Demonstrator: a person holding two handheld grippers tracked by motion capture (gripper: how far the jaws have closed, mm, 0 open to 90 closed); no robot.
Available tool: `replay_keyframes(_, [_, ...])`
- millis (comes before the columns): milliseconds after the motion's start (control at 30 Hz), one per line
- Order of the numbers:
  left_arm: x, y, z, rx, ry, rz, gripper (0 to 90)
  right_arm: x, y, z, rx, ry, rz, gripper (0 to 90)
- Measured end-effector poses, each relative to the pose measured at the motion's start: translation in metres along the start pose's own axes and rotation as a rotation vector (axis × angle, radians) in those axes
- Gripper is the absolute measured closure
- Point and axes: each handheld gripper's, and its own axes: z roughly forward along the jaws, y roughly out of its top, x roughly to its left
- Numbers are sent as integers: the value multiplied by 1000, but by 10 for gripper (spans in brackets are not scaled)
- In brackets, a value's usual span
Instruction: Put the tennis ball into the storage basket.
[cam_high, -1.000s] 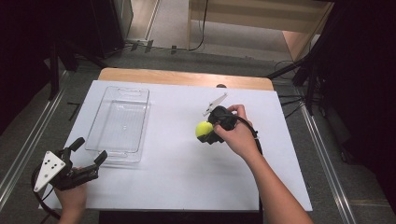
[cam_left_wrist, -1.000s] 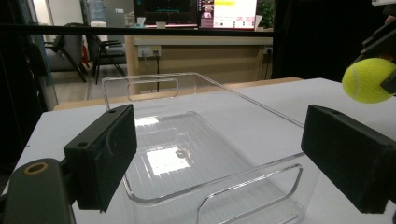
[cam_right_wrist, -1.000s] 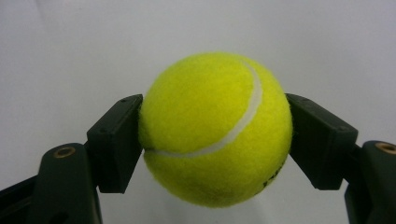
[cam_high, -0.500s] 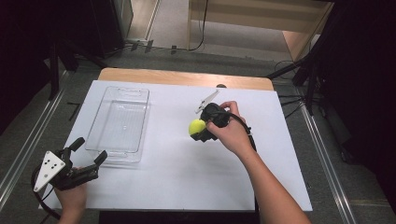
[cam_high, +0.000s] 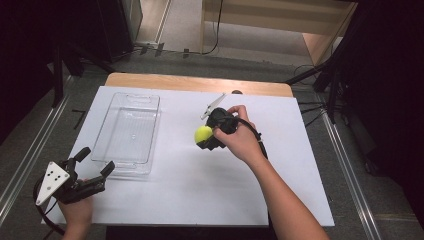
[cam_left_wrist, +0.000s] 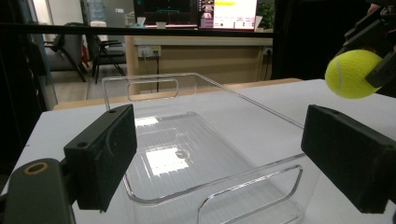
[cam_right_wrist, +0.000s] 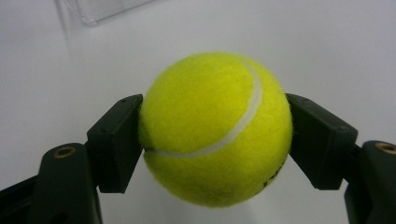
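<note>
Right tongs (cam_high: 204, 139) are clamped on the tennis ball (cam_high: 203, 133), one pad on each side at its widest part, as the right gripper view shows (cam_right_wrist: 215, 128). In the high view the ball sits a little right of the table's (cam_high: 210, 200) middle, and in the left gripper view it (cam_left_wrist: 352, 73) seems to ride above the white surface rather than rest on it. The clear plastic bin (cam_high: 126, 132) lies at about nine o'clock from the ball, well apart, open side up and with nothing in it. Left tongs (cam_high: 96, 161) stand wide with nothing between the pads, at about seven o'clock from the bin, just off its near end; the left gripper view looks straight over the bin's near handle (cam_left_wrist: 252, 191).

I judge the step in hand to be carrying the ball over to the bin. To do it well I hold the squeeze even, since felt on a round ball can roll out of flat pads if I tilt the wrist. I travel toward nine o'clock with enough height to pass over the bin's right wall, then come down over the middle of the floor before I let go, low enough that the ball does not bounce out. I leave the left tongs parked where they are, clear of the path, ready to steady the near rim if the light bin slides.
</note>
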Motion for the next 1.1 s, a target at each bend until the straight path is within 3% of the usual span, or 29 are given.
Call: replay_keyframes(1100, [0, 0, 1, 0, 0, -3, 111, 13, 42, 14, -1, 30, -64, 237])
